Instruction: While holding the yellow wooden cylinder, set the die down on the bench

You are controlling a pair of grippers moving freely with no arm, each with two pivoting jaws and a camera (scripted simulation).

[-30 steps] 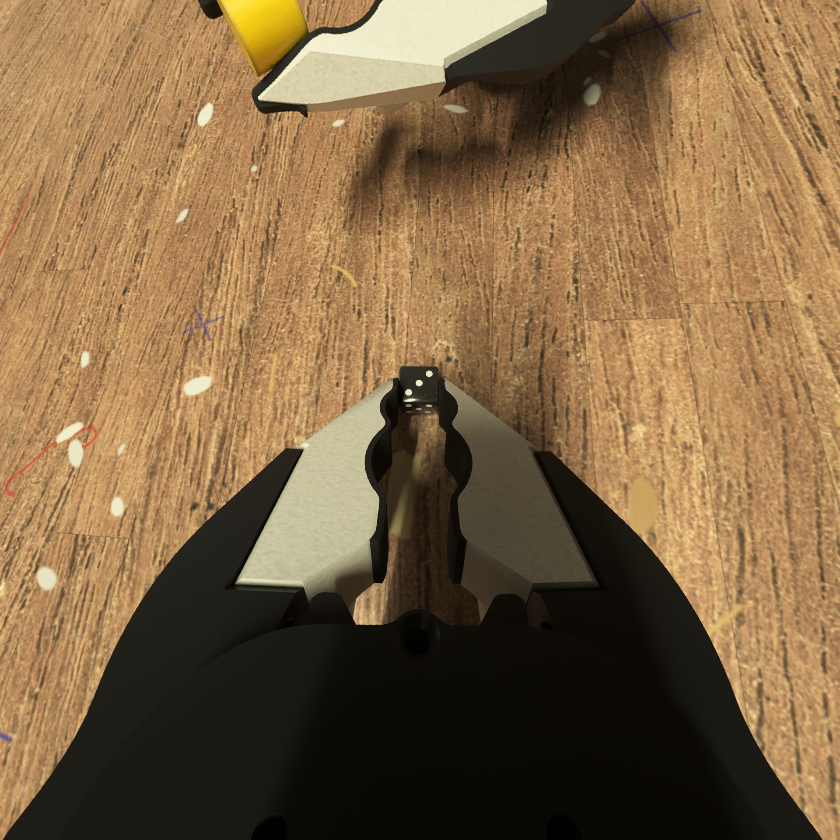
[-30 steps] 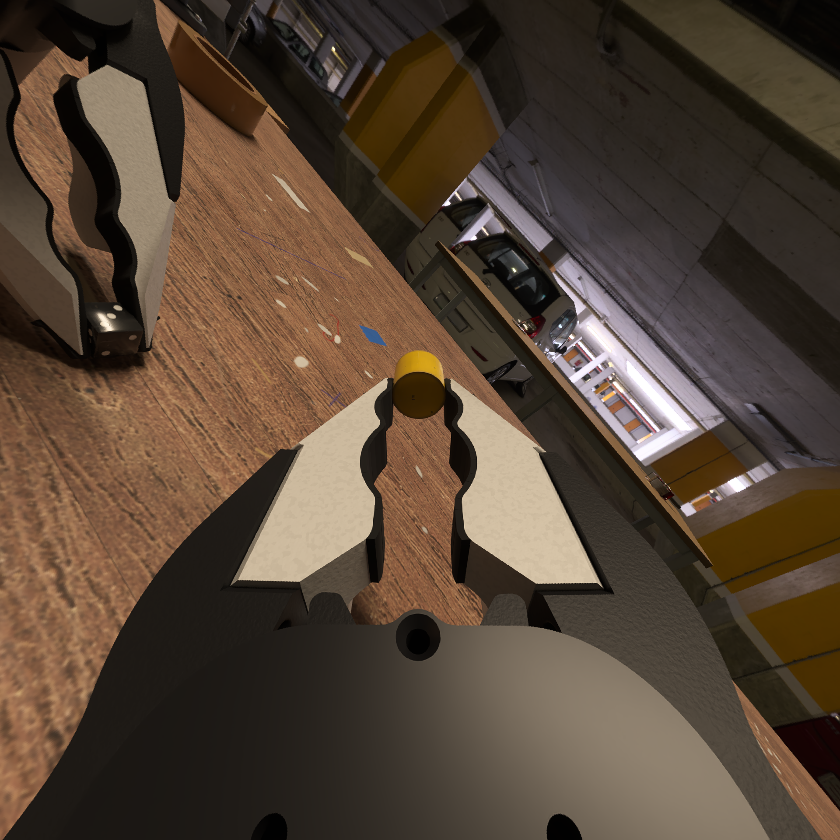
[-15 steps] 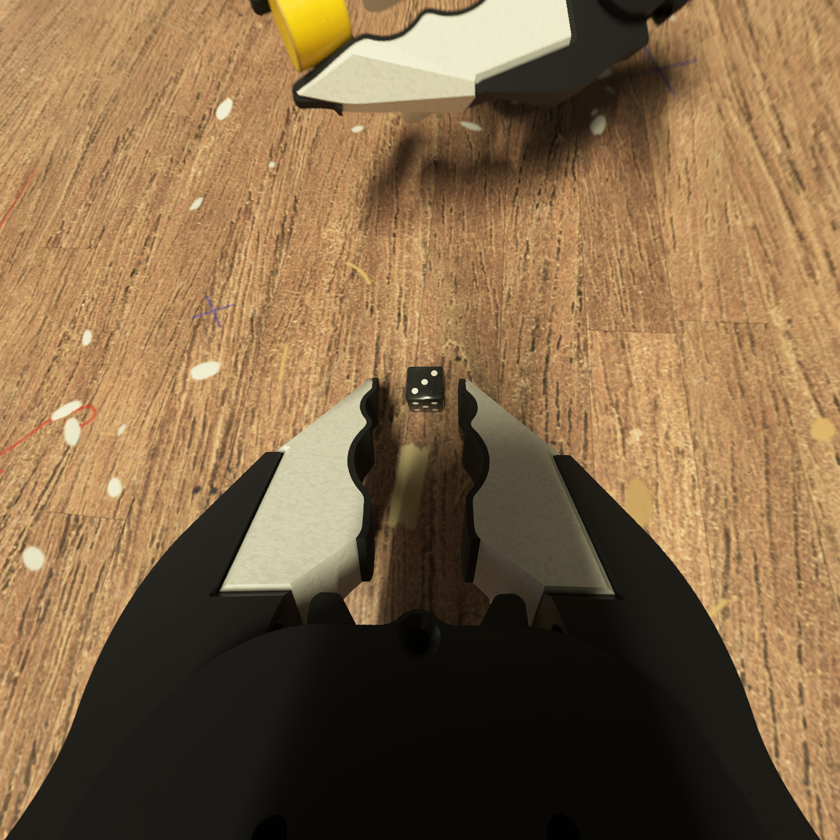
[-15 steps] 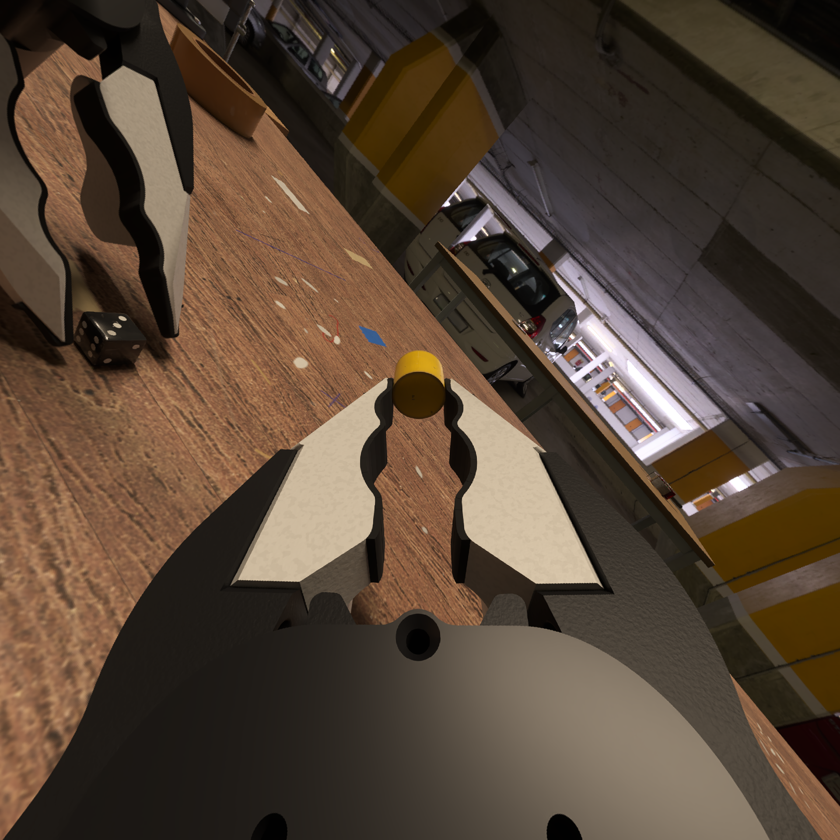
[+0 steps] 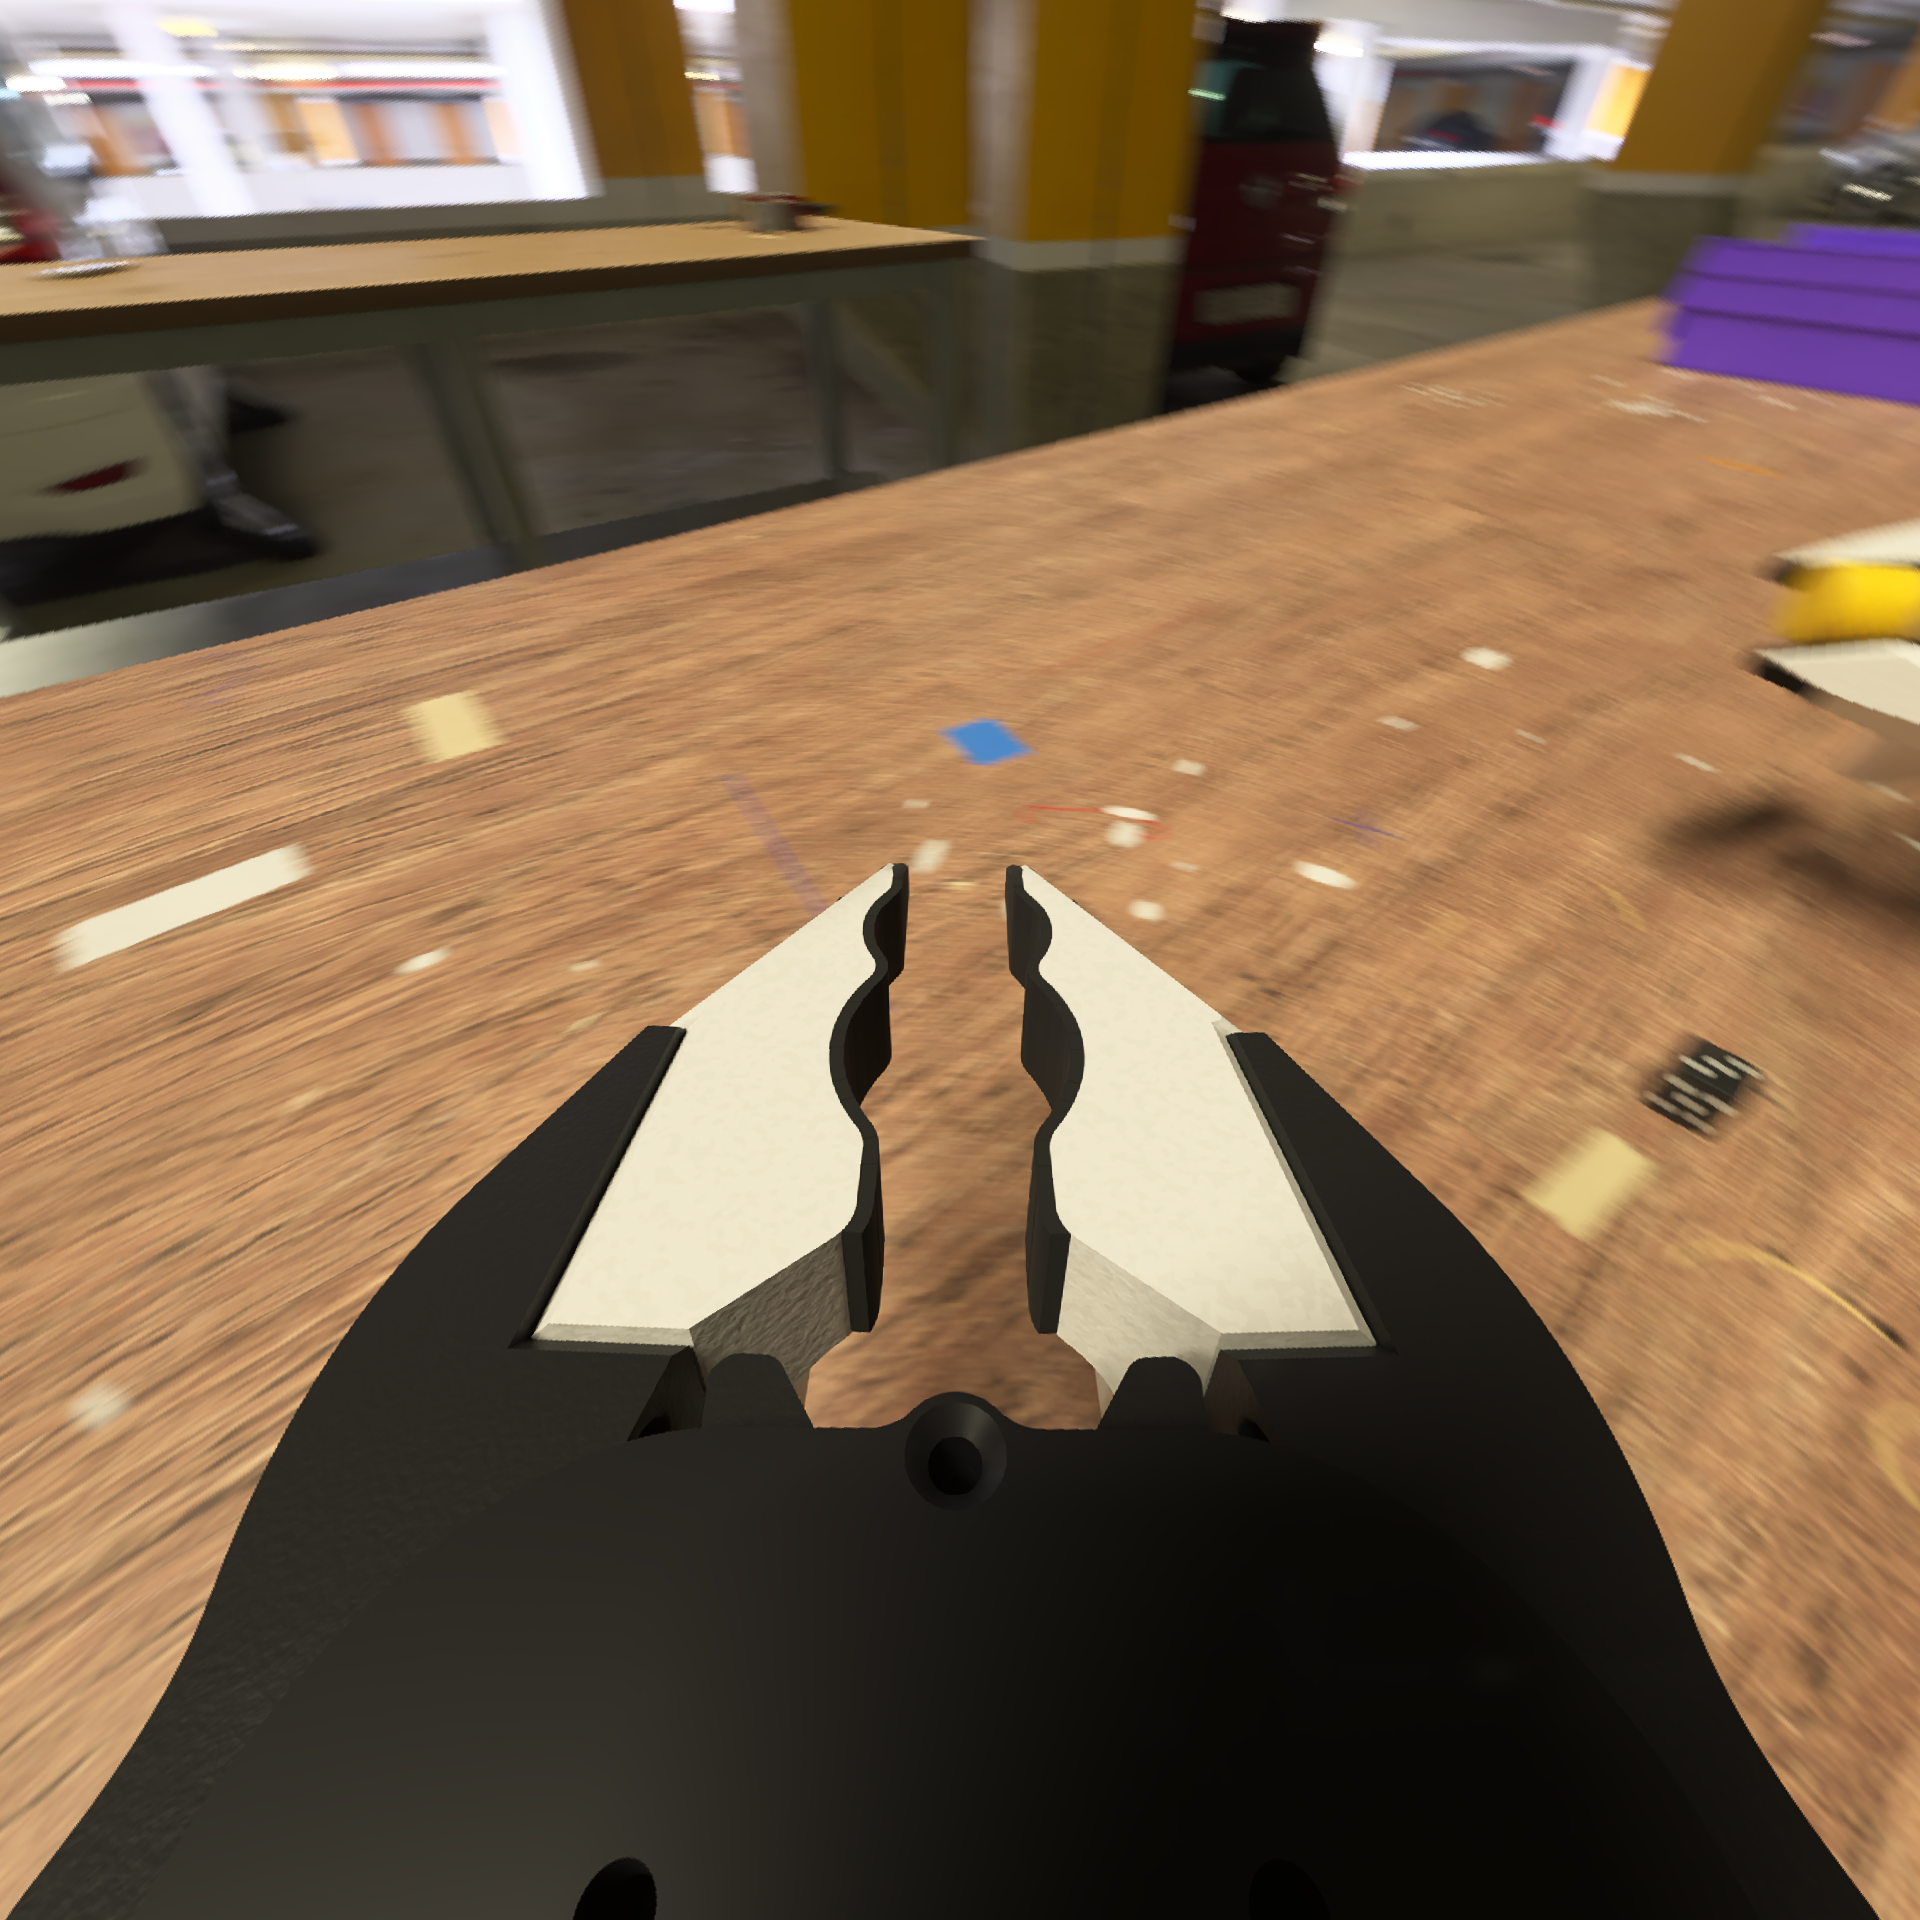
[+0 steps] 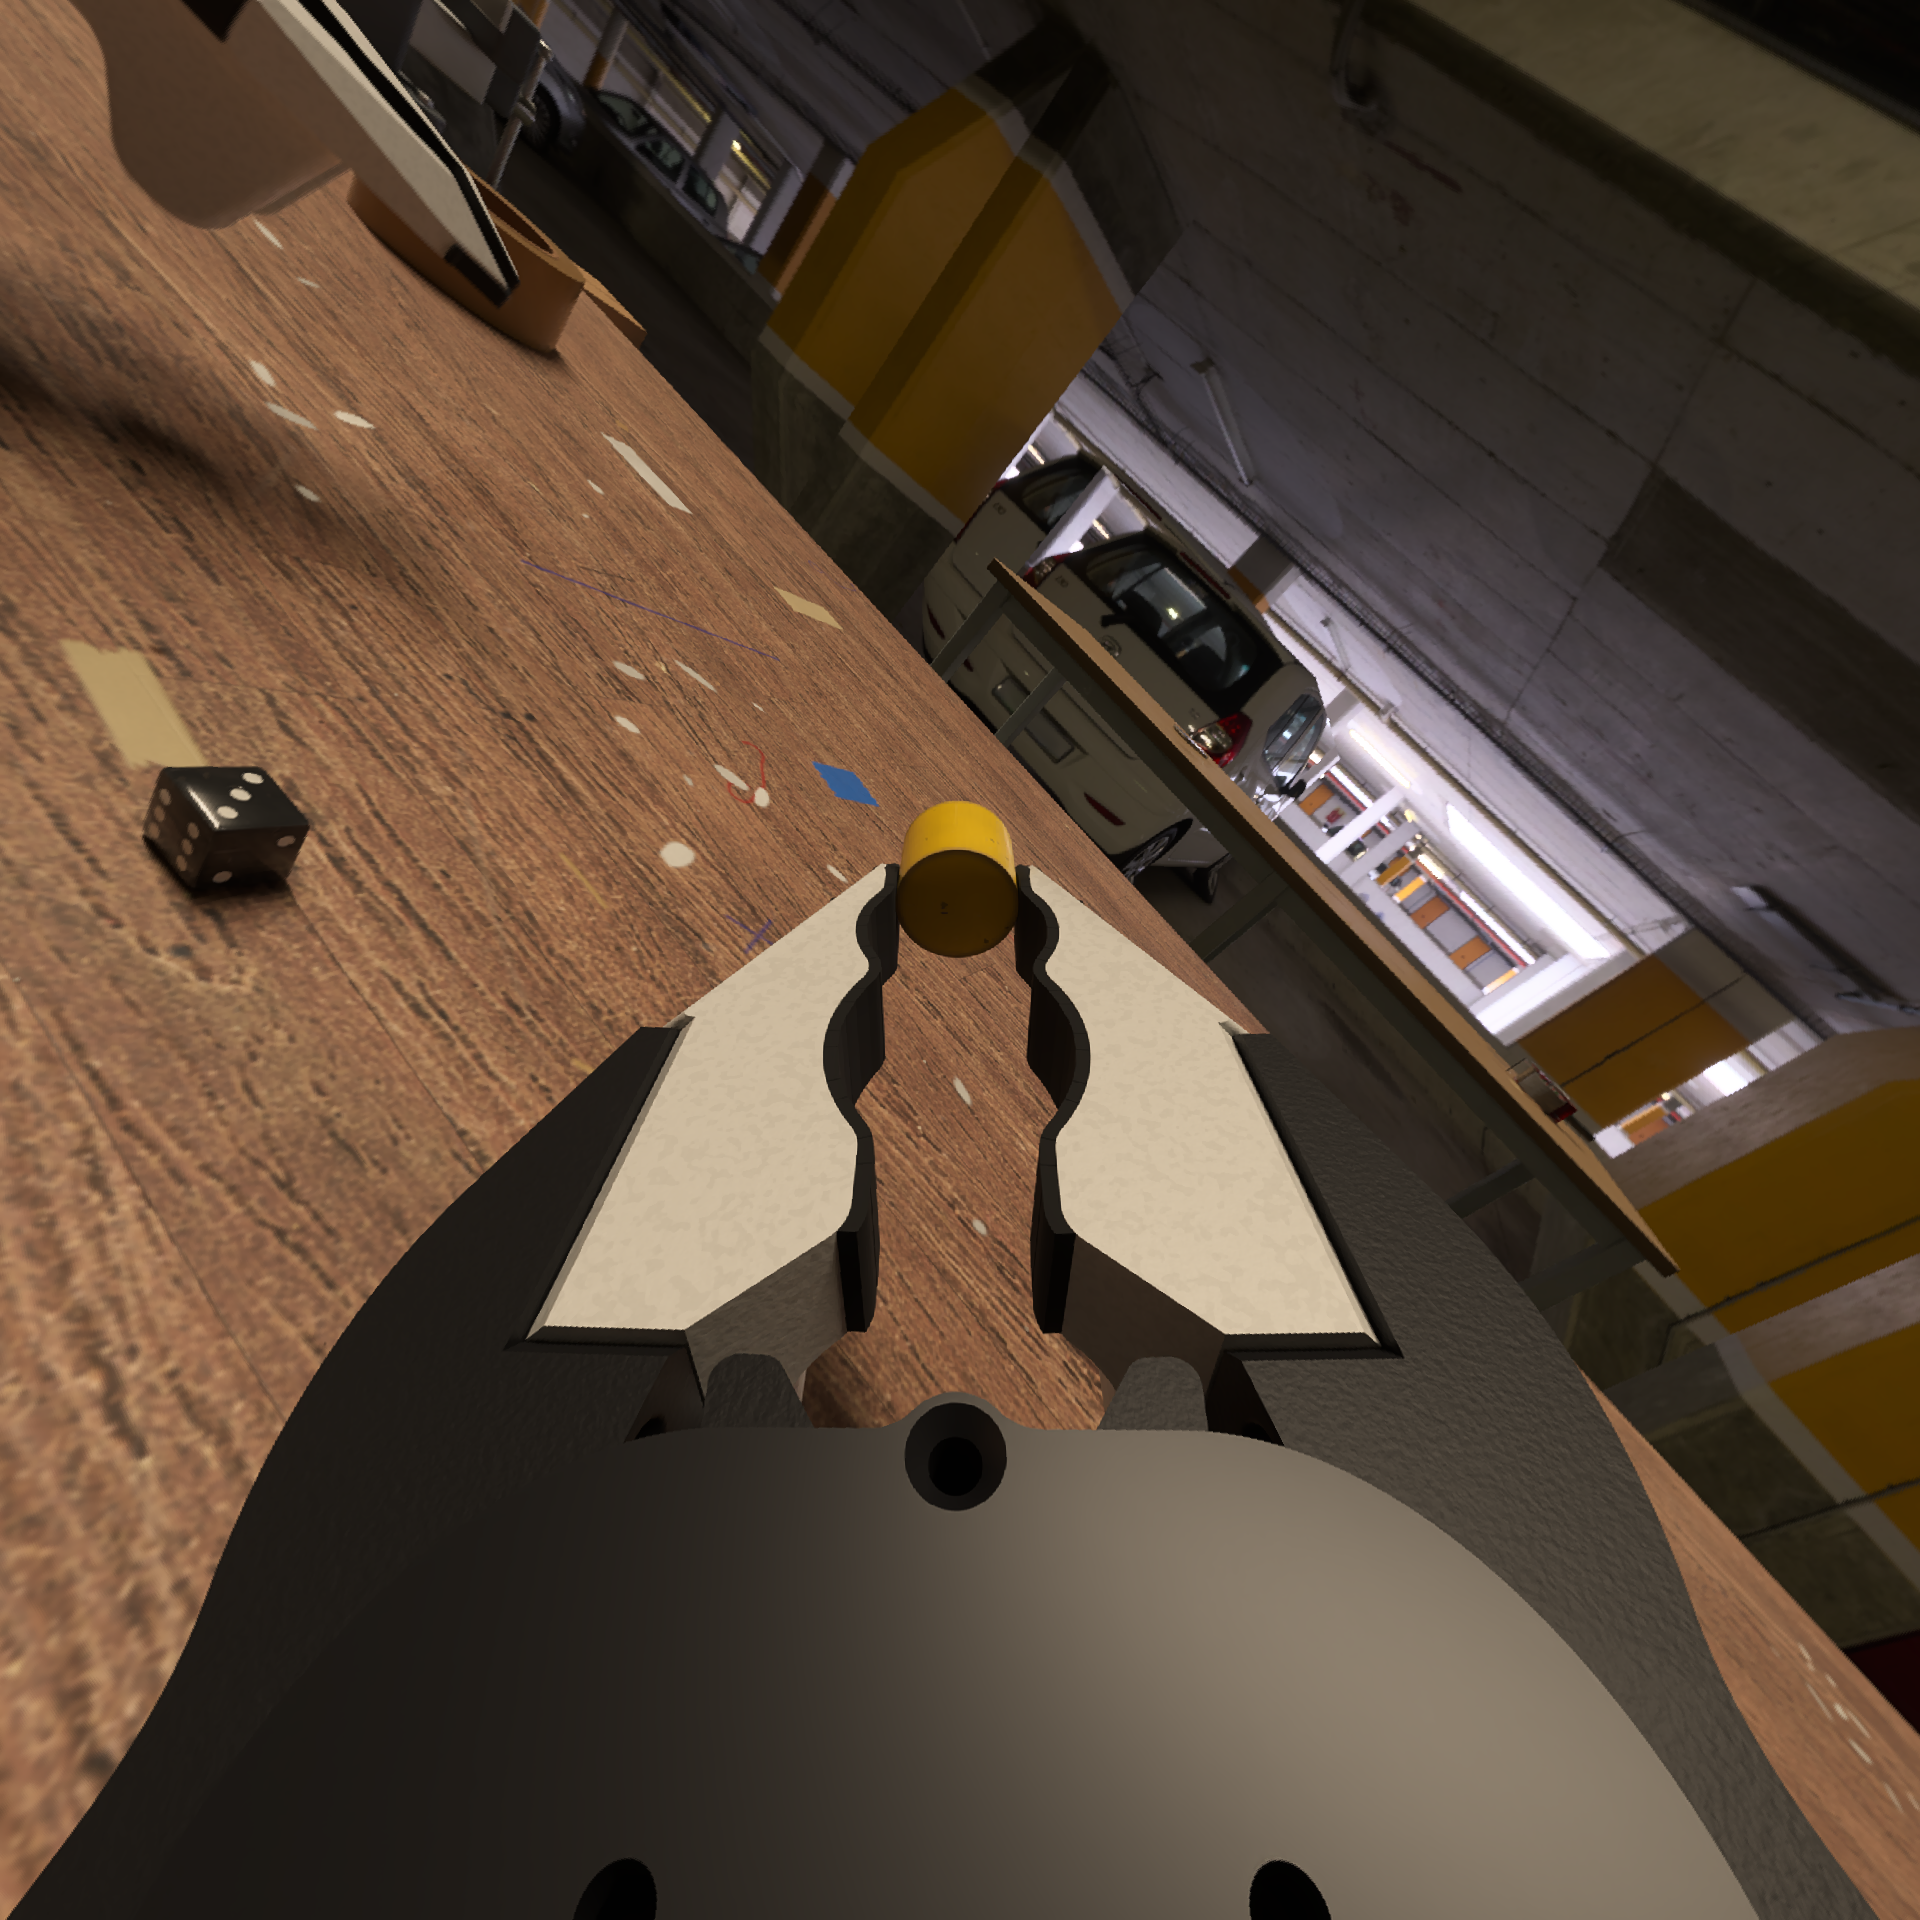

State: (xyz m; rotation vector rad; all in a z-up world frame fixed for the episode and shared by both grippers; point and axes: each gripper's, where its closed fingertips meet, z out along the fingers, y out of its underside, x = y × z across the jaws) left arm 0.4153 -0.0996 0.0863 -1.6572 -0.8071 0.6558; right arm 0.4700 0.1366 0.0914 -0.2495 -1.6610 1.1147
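Wooden tabletop, paint-flecked. Die: lying free at left, well apart from both tongs. Left tongs: spread, holding nothing. Right tongs: pinching yellow cylinder at tips, above tabletop.

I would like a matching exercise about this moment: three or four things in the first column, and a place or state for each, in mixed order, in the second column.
Things:
1. die
2. yellow wooden cylinder
3. left claw
4. blue patch

Places or states:
A. gripped at the tips of the right claw
B. open and holding nothing
C. lying free on the bench
D. flat mark on the bench surface

Pairs: 1-C, 2-A, 3-B, 4-D
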